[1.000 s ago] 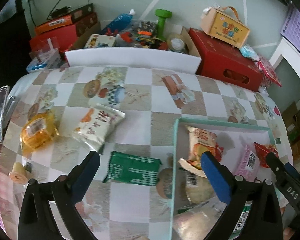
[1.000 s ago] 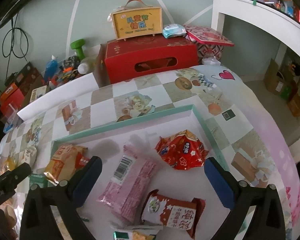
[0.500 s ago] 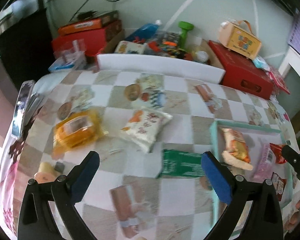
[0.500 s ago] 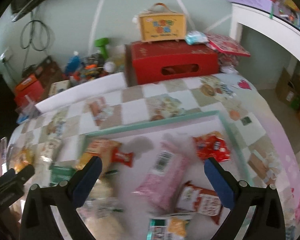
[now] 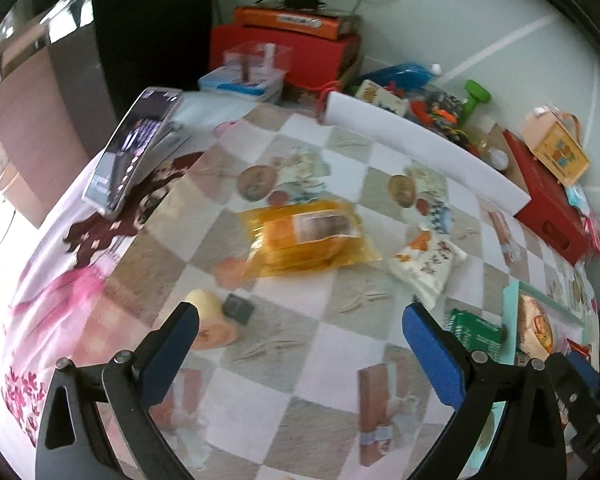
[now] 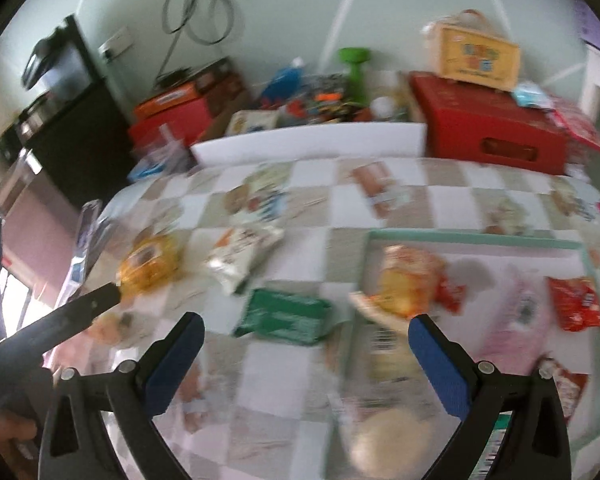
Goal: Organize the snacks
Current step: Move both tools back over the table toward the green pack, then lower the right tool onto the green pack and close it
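Note:
A yellow snack bag lies on the checked tablecloth, ahead of my open left gripper, which holds nothing. A white snack pack sits to its right, and a green pack lies by the teal tray. Near the left finger are a small round pastry and a dark wrapped piece. In the blurred right wrist view my right gripper hangs open and empty above the green pack. The tray holds an orange bag, a red bag and a pink pack.
A white foam board borders the table's far edge. Behind it stand red boxes, a yellow carry box, a green dumbbell and a clutter of toys. A flat device lies at the left table edge. A clear container sits beyond it.
Both grippers have swung left. The left wrist view has moved from the tray to the yellow bag and the table's left edge. The right wrist view now takes in the loose packs left of the tray.

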`<state>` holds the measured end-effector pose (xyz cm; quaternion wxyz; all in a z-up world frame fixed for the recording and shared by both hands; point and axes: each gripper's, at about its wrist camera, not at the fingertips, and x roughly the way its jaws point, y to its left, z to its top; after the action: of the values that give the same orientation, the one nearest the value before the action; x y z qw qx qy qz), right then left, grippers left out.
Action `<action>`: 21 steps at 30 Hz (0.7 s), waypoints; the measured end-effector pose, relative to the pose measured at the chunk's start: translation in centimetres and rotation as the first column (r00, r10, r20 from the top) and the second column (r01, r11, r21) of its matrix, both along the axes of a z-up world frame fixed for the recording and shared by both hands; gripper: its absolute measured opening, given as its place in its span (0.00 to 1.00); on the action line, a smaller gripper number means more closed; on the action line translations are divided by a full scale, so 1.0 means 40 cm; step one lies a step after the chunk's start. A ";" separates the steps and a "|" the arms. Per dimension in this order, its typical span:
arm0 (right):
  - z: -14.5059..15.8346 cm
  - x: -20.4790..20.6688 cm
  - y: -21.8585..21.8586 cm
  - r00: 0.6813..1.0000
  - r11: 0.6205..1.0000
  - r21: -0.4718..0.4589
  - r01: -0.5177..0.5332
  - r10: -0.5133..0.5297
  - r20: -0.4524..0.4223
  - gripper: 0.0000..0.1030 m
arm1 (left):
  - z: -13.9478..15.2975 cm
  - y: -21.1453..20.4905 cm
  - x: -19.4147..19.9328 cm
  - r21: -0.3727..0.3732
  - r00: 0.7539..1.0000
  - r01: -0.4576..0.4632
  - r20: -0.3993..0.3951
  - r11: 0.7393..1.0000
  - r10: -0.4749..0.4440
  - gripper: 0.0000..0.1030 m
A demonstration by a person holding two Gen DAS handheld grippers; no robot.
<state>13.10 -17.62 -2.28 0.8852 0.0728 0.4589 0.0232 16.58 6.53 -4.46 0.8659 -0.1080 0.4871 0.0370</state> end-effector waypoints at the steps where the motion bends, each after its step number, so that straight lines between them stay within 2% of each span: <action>1: -0.005 0.002 0.013 1.000 1.000 0.005 -0.011 0.011 -0.003 1.00 | -0.002 0.008 -0.003 -0.004 1.000 -0.005 -0.003 1.000 0.005 0.99; 8: -0.044 0.018 0.058 0.998 0.997 0.058 -0.055 0.057 -0.034 1.00 | -0.017 0.055 -0.003 -0.029 0.999 -0.041 -0.020 0.999 0.041 0.99; 21: -0.068 0.062 0.041 0.994 0.992 0.076 -0.103 0.105 -0.016 0.98 | -0.069 0.013 0.019 -0.028 0.994 0.024 -0.110 0.999 -0.027 0.99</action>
<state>15.56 -15.97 -5.01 0.8748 0.0823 0.4698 0.0857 17.34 7.05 -7.22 0.8364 -0.1113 0.5361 0.0253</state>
